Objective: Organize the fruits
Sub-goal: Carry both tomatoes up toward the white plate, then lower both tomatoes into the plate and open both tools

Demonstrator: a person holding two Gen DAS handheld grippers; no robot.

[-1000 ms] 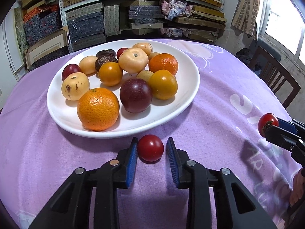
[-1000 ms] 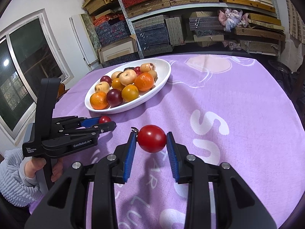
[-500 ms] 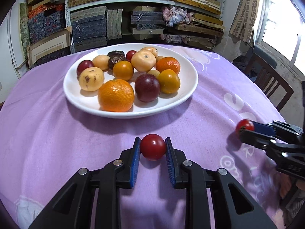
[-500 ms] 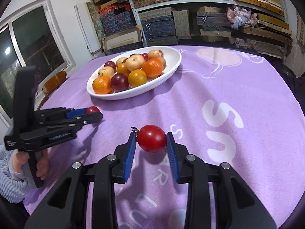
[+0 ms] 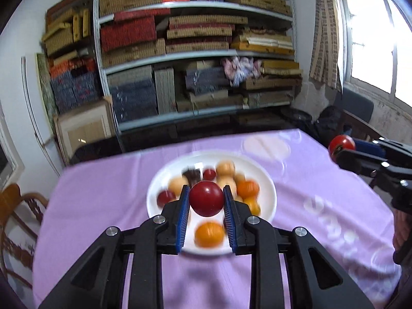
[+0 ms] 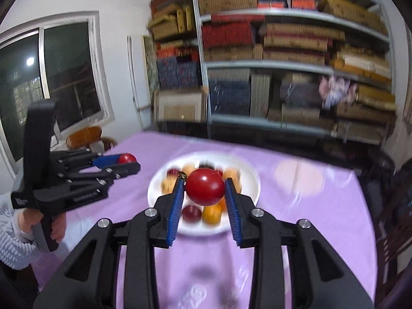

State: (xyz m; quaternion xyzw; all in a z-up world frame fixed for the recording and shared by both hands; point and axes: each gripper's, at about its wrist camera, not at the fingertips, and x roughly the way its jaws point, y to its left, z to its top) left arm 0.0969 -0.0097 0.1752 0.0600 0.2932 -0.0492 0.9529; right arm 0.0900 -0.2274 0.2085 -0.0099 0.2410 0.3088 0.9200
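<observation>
With each gripper clamped on a red fruit above the purple cloth, we are midway: our left gripper pinches one tomato, our right gripper another tomato. Both remain to be set on the white plate among the fruit already piled there.

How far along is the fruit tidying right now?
Most fruit already sits on the white plate. In hand: the left gripper and right gripper each clamp a red tomato above the purple tablecloth. Left: setting both on the plate.
</observation>
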